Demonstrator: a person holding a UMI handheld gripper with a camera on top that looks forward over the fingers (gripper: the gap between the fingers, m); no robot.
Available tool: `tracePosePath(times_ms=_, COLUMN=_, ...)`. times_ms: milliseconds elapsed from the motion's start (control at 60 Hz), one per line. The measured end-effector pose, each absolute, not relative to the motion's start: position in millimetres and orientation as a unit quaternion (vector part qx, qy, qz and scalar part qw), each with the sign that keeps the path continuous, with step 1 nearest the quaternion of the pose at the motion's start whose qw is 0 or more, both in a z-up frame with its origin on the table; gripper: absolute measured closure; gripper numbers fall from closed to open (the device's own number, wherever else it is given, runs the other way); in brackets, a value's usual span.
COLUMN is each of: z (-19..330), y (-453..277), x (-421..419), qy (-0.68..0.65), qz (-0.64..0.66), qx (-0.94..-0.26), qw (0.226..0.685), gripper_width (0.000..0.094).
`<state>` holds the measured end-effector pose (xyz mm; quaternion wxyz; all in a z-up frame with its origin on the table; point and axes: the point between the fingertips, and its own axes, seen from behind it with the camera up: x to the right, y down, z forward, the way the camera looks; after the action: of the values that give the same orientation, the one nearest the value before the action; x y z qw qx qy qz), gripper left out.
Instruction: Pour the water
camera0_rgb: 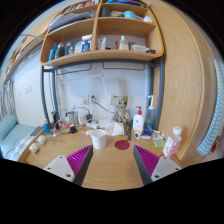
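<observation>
A white cup [98,140] stands on the wooden desk [110,165], just ahead of my left finger's tip. A round dark red coaster [122,145] lies flat a little to its right. Further back on the desk stands a white bottle [138,122] with a red label. My gripper [112,160] hovers over the near part of the desk, open, its magenta pads [72,161] wide apart with only bare wood between them. No water can be made out in the cup.
Bottles and small items crowd the back of the desk against the wall. A bottle with a red cap [176,140] stands to the right. Wooden shelves [100,50] with jars and boxes hang overhead. A bed [15,140] lies off to the left.
</observation>
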<state>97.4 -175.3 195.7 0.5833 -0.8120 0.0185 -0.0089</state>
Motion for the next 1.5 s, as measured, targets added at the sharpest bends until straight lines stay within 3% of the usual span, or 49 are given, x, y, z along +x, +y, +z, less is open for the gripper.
tracePosePath(times_ms=433, z=77, y=-179, x=304, qy=0.085, qz=-0.066, qx=-0.851, qw=0.513, gripper_width=0.0098)
tracePosePath(times_ms=767, z=75, y=-92, x=360, qy=0.049, qz=-0.062, qx=-0.827, qw=0.557, gripper_width=0.0095)
tracePosePath(times_ms=967, z=78, y=-55, x=360, qy=0.033, qz=-0.035, qx=-0.813, qw=0.581, gripper_width=0.0312)
tracePosePath(times_ms=1017, z=80, y=-50, x=362, qy=0.034, qz=-0.035, qx=-0.805, qw=0.591, gripper_width=0.0457)
tracePosePath(times_ms=1317, z=81, y=-44, x=366, qy=0.05, qz=-0.043, qx=-0.797, qw=0.6, gripper_width=0.0584)
tracePosePath(times_ms=1500, z=89, y=-41, x=360, qy=0.025, qz=-0.088, qx=-0.807, qw=0.584, gripper_width=0.0585)
